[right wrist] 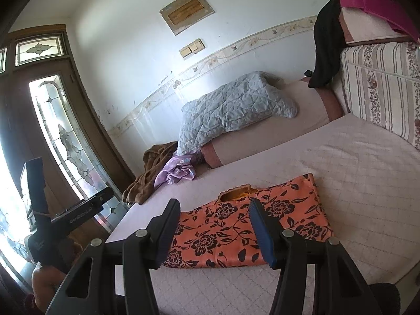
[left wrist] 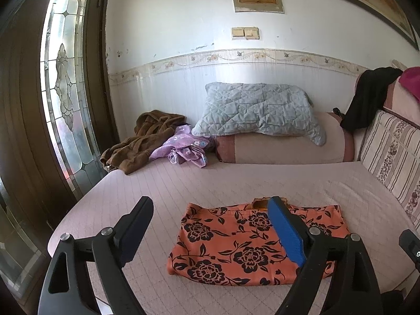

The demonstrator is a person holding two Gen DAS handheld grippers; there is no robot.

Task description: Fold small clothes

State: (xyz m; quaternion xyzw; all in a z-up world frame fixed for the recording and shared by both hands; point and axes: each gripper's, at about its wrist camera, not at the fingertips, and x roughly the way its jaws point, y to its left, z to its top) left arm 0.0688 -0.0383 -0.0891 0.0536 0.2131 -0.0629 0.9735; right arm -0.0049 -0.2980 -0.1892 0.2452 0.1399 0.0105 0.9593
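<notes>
An orange garment with black flowers (left wrist: 236, 246) lies folded into a flat rectangle on the pink quilted bed (left wrist: 210, 183). It also shows in the right wrist view (right wrist: 236, 225). My left gripper (left wrist: 212, 210) is open and empty, held just above the garment's near left part. My right gripper (right wrist: 214, 207) is open and empty above the garment's near edge. The left gripper's body (right wrist: 78, 210) shows at the left of the right wrist view.
A brown garment (left wrist: 141, 141) and a purple flowered garment (left wrist: 183, 149) lie bunched at the far left of the bed. A grey quilted pillow (left wrist: 257, 110) rests on a pink bolster (left wrist: 283, 147). A striped cushion (left wrist: 393, 152) lines the right side. A glass door (left wrist: 63, 84) stands left.
</notes>
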